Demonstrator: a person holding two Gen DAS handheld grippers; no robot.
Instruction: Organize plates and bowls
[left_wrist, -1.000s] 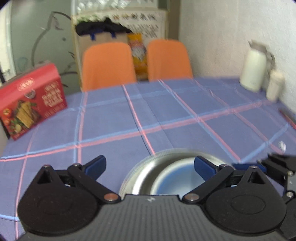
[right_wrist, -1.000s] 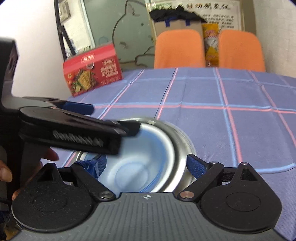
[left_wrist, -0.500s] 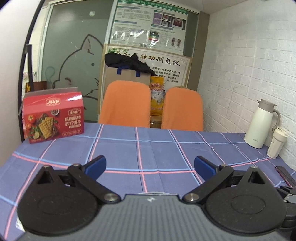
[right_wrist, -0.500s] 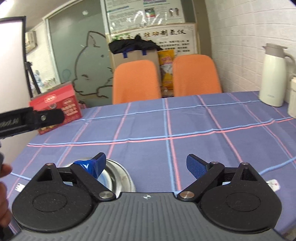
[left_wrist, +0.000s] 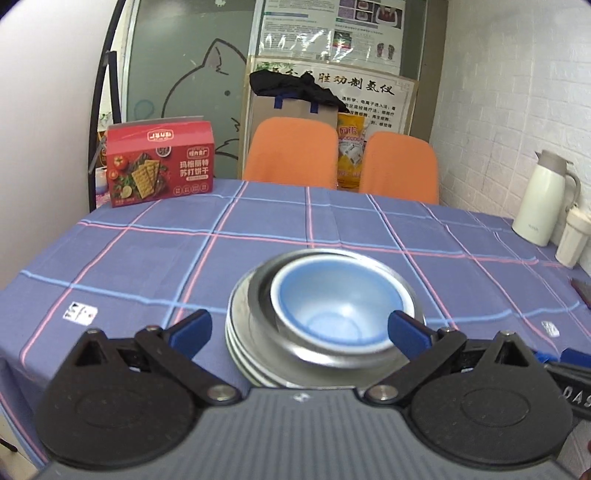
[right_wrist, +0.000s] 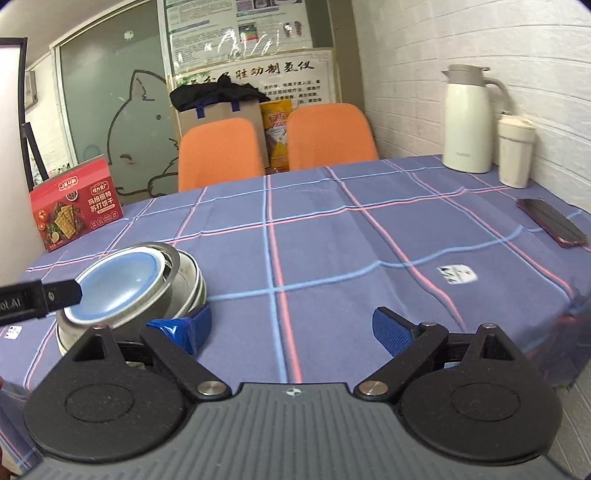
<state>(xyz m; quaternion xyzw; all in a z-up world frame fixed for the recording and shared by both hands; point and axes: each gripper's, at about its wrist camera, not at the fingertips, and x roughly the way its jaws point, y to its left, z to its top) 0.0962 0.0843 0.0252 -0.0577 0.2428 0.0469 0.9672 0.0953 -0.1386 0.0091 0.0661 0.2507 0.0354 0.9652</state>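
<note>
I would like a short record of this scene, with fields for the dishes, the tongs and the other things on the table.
dishes: blue bowl nested in a stack of metal plates
left tongs: open, empty
right tongs: open, empty, to the right of the stack
table: checked blue cloth
other things: red cracker box, white jug, cup, phone

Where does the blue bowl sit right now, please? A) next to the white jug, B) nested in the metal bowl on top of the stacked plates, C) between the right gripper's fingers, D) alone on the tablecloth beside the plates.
B: the blue bowl lies inside the metal bowl on the plates, with both the left gripper and the right gripper open and holding nothing.
</note>
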